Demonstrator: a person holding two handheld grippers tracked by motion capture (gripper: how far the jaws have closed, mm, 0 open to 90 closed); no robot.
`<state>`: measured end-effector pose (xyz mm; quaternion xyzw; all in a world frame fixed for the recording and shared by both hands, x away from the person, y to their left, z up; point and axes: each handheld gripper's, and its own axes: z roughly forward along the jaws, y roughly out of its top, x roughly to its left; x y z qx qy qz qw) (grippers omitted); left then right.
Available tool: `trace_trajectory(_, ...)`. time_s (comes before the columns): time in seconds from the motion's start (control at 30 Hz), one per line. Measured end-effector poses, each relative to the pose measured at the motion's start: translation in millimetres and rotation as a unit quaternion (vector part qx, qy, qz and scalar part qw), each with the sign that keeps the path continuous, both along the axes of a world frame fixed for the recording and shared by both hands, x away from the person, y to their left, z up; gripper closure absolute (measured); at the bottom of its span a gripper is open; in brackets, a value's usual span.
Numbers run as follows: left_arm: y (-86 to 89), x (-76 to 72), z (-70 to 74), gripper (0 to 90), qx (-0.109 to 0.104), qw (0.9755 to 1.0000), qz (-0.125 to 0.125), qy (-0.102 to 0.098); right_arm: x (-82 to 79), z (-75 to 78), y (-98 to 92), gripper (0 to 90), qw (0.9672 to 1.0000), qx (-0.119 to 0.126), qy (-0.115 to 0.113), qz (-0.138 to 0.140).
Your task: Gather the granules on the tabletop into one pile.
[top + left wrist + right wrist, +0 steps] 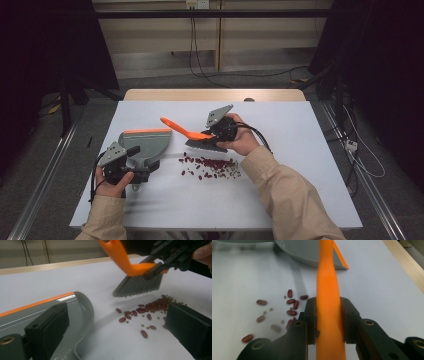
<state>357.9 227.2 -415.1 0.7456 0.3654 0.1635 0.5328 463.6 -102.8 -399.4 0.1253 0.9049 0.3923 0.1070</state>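
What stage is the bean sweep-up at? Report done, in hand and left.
Done: the right tongs are shut on the orange brush, and the left tongs are at the grey dustpan.
In hand: bristles poised just above the beans.
Left: all the sweeping; the beans lie on the table, none visibly in the pan.

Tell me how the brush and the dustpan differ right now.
The brush is lifted and tilted above the beans; the dustpan lies flat on the table. The brush has dark bristles and an orange handle; the dustpan is grey with an orange lip. Each sits in a gripper's fingers.
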Motion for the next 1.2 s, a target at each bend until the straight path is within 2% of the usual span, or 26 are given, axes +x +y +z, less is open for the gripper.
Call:
trace_trajectory(0.1, 0.4, 0.4, -0.5, 5.1, 0.001, 1.0, -0.001, 0.002, 6.4, -4.9, 12.8, 71.1, 1.0, -0.001, -0.007, -0.002)
trace_trajectory(0.2, 1.3, 0.3, -0.6, 5.1, 0.0, 1.0, 0.0, 0.001, 8.6, -12.5, 24.7, 71.1, 0.9999, -0.004, 0.004, 0.013)
trace_trajectory(0.27, 2.0, 0.5, -1.1, 5.1, 0.001, 1.0, 0.0, 0.002, 4.7, -16.0, 30.1, 71.1, 0.9994, -0.002, 0.016, 0.03)
trace_trajectory(0.33, 2.6, 0.4, -1.7, 5.1, 0.001, 1.0, 0.0, 0.003, -1.8, -13.7, 33.0, 71.1, 0.9989, -0.022, 0.007, 0.041)
trace_trajectory(0.4, 2.7, 0.3, -1.7, 5.1, 0.002, 1.0, 0.0, 0.004, -6.7, -11.6, 32.5, 71.1, 0.9983, -0.025, 0.016, 0.05)
trace_trajectory(0.5, 2.5, 0.2, -1.7, 5.1, 0.006, 1.0, 0.001, 0.001, -13.0, -10.1, 28.9, 71.1, 0.9979, -0.03, 0.013, 0.056)
trace_trajectory(0.6, 2.4, 0.1, -1.7, 5.1, 0.012, 0.9999, -0.001, 0.001, -16.3, -6.6, 20.8, 71.1, 0.999, -0.02, 0.008, 0.039)
trace_trajectory(0.63, 2.1, -0.1, -1.8, 5.1, 0.012, 0.9999, -0.001, 0.001, -16.3, -4.6, 17.0, 71.1, 0.9994, -0.007, 0.013, 0.031)
trace_trajectory(0.67, 1.7, -0.1, -1.8, 5.1, 0.013, 0.9999, -0.003, 0.0, -16.7, -1.9, 13.2, 71.1, 0.9996, 0.008, 0.016, 0.019)
trace_trajectory(0.77, 0.6, -0.1, -2.3, 5.1, 0.012, 0.9999, -0.004, 0.003, -19.7, 8.8, 4.6, 71.1, 0.999, 0.033, 0.014, -0.025)
trace_trajectory(0.83, 0.2, 0.1, -2.8, 5.1, 0.01, 0.9999, -0.002, 0.004, -23.5, 14.4, 0.7, 71.1, 0.9955, 0.065, 0.032, -0.062)
trace_trajectory(0.9, 0.1, 0.2, -2.7, 5.1, 0.01, 0.9999, -0.003, 0.004, -28.9, 17.8, -1.2, 71.1, 0.9899, 0.091, 0.048, -0.097)
trace_trajectory(0.97, 0.0, 0.3, -2.7, 5.1, 0.012, 0.9999, -0.003, 0.002, -35.4, 18.6, -0.9, 71.1, 0.9828, 0.112, 0.059, -0.134)
trace_trajectory(1.03, 0.0, 0.3, -2.8, 5.1, 0.016, 0.9999, -0.005, 0.003, -41.2, 17.0, 0.3, 71.1, 0.9755, 0.136, 0.074, -0.156)
trace_trajectory(1.07, -0.3, 0.2, -2.9, 5.1, 0.016, 0.9999, -0.006, 0.003, -44.4, 15.3, 1.5, 71.1, 0.972, 0.142, 0.078, -0.17)
trace_trajectory(1.13, -1.0, -0.2, -2.7, 5.1, 0.012, 0.9999, -0.005, 0.001, -49.6, 11.8, 4.3, 71.1, 0.9674, 0.147, 0.084, -0.188)
trace_trajectory(1.2, -1.1, -0.5, -2.6, 5.1, 0.011, 0.9999, -0.005, 0.002, -53.6, 7.3, 6.7, 71.1, 0.9603, 0.162, 0.101, -0.203)
